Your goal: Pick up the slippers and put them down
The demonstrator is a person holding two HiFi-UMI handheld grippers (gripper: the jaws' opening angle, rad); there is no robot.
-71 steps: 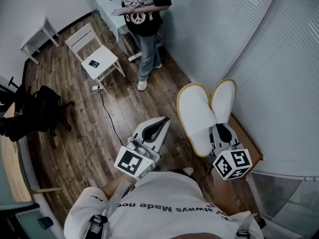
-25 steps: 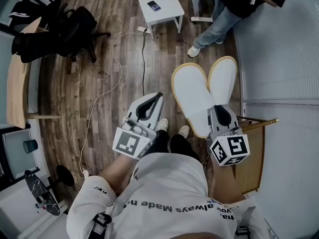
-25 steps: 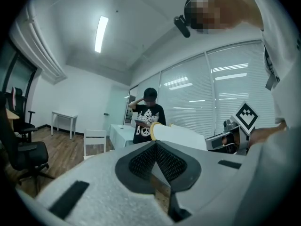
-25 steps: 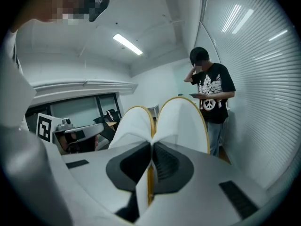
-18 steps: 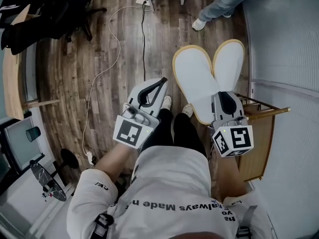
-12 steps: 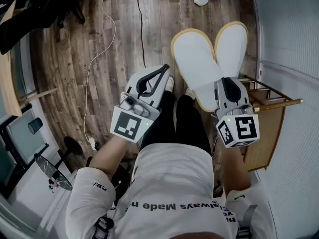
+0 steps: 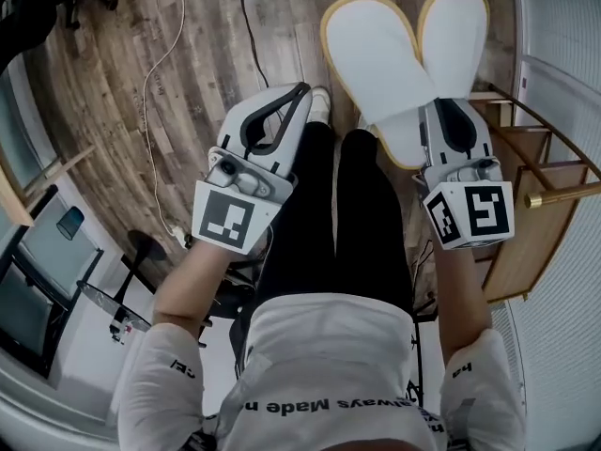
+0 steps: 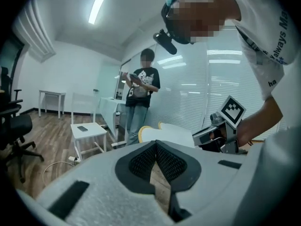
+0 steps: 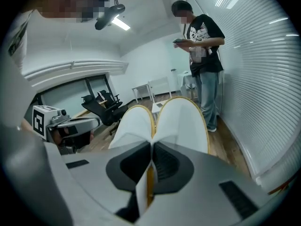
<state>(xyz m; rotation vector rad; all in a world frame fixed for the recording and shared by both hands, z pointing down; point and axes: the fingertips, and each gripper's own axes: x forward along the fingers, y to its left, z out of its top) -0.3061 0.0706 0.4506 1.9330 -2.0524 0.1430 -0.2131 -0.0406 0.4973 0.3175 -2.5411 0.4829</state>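
Observation:
Two white slippers with yellow trim (image 7: 376, 50) are held together, heels pinched, toes pointing away from me. My right gripper (image 7: 439, 111) is shut on their heel edges. In the right gripper view both slippers (image 9: 181, 121) fan out above the gripper (image 9: 151, 145), with a yellow rim caught between the pads. My left gripper (image 7: 299, 92) hovers beside my black-trousered legs (image 7: 347, 214), left of the slippers. Its pads meet at the tips with nothing between them, as the left gripper view (image 8: 155, 143) also shows.
A wooden rack with a brass rail (image 7: 531, 200) stands by the blinds at the right. A white cable (image 7: 160, 26) snakes over the wood floor. A person (image 9: 204, 55) stands farther off near a small white table (image 8: 87, 128). Black office chairs (image 9: 101, 105) sit at the left.
Both grippers have come down with the slippers, close over my legs. The view has tipped steeply down, so the standing person and the white table have left the head view.

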